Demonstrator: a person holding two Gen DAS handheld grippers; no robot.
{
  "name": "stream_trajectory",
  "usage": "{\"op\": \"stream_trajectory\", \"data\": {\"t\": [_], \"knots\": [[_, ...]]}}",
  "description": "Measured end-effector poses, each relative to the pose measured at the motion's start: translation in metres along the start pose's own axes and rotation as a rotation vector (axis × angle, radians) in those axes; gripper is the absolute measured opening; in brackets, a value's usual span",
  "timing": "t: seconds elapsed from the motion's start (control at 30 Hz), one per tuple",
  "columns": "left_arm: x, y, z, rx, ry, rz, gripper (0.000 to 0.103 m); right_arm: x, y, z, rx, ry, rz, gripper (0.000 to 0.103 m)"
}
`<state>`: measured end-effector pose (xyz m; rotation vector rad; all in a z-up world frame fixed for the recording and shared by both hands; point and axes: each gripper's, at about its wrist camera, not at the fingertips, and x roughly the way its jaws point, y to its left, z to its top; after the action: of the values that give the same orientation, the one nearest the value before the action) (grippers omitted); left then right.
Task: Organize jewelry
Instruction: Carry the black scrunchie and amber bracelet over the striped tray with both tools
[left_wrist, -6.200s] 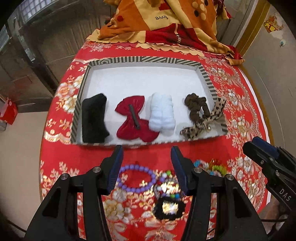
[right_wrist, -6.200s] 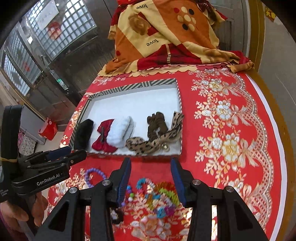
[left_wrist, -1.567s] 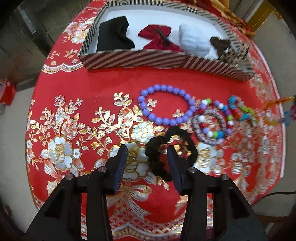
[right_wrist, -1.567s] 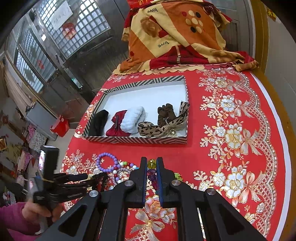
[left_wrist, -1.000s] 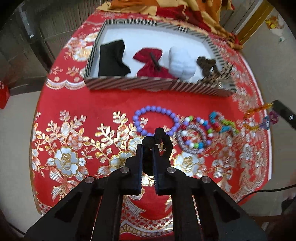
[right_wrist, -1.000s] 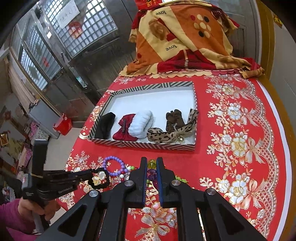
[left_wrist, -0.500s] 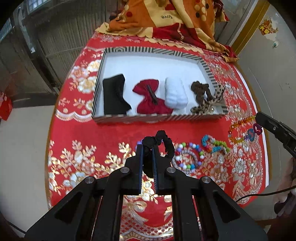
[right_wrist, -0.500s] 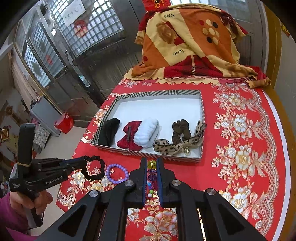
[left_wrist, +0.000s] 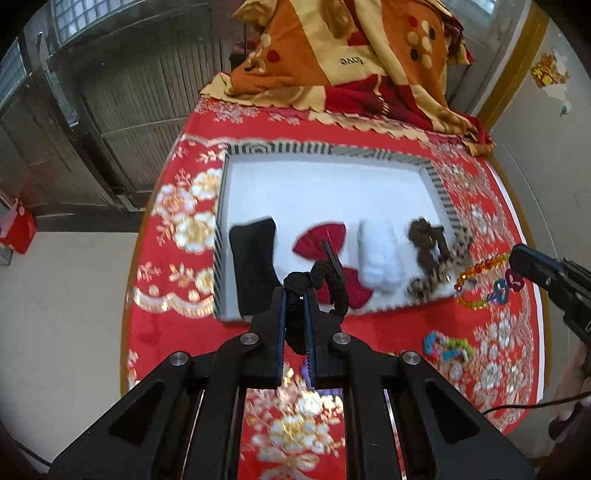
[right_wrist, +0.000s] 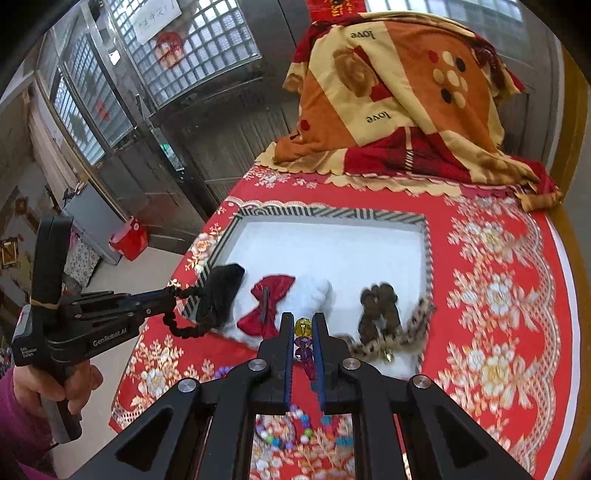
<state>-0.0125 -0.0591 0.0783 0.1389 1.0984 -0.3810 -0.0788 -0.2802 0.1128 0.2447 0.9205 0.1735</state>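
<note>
My left gripper (left_wrist: 294, 295) is shut on a black beaded bracelet (left_wrist: 334, 282) and holds it above the near edge of the striped tray (left_wrist: 325, 150). From the right wrist view, the left gripper (right_wrist: 168, 295) hangs the black bracelet (right_wrist: 184, 330) beside the tray's near left corner (right_wrist: 207, 258). My right gripper (right_wrist: 303, 325) is shut on a bracelet of amber and purple crystal beads (right_wrist: 303, 339), above the tray's near edge. In the left wrist view the right gripper (left_wrist: 517, 256) dangles this crystal bracelet (left_wrist: 484, 275).
The tray holds a black hair piece (left_wrist: 255, 258), a red bow (left_wrist: 328, 254), a white scrunchie (left_wrist: 378, 258), a brown scrunchie (left_wrist: 426, 243) and a leopard bow (left_wrist: 456, 254). Coloured bead bracelets (left_wrist: 448, 349) lie on the red floral tablecloth (left_wrist: 177, 221). A folded blanket (left_wrist: 351, 66) lies behind.
Both grippers have risen and moved forward toward the tray, each carrying its bracelet. The tray now fills more of both views.
</note>
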Motion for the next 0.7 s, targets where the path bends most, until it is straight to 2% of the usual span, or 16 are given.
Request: {"op": "stream_trajectory", "data": {"t": [0.43,0.7], "knots": [[0.057,0.039,0.078,-0.066,0.037,0.025,0.008,0.083,0.028,0.066,-0.013,0.059,0.063,0.009],[0.099,0.051,0.109,-0.078,0.070,0.042,0.008,0.139,0.041,0.092,-0.009,0.116,0.097,0.009]]}}
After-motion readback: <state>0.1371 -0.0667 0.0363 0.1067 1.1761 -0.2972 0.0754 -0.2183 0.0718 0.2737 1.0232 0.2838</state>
